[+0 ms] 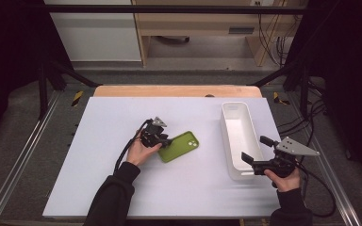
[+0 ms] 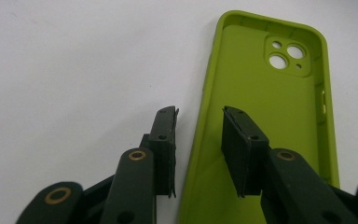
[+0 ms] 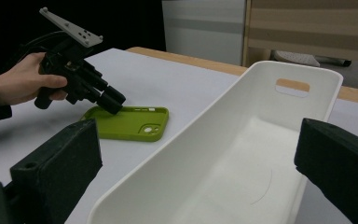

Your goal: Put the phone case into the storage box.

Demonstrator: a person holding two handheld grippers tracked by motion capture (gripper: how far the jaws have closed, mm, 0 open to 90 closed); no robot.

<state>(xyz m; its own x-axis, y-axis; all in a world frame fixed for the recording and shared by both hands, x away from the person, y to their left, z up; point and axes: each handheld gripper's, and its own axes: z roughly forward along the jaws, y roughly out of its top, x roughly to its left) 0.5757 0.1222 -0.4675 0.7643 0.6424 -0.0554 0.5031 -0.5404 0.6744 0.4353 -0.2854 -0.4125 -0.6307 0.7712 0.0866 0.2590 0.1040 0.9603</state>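
Straddling case (image 2: pixel 261 121) wall mid-frame with left gripper (image 2: pixel 199 140), jaws apart; we risk thin edge slipping. Right gripper (image 1: pixel 254 150) gaping by bin (image 1: pixel 238 136).

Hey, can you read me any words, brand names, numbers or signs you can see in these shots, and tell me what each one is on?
No readable text in these pictures.
Green phone case: plain inside, no brand or lettering.
White bin: blank walls, no label.
Left tool and right tool: no markings to read.
Pale label on the wooden furniture behind the table: too small and blurred to read.
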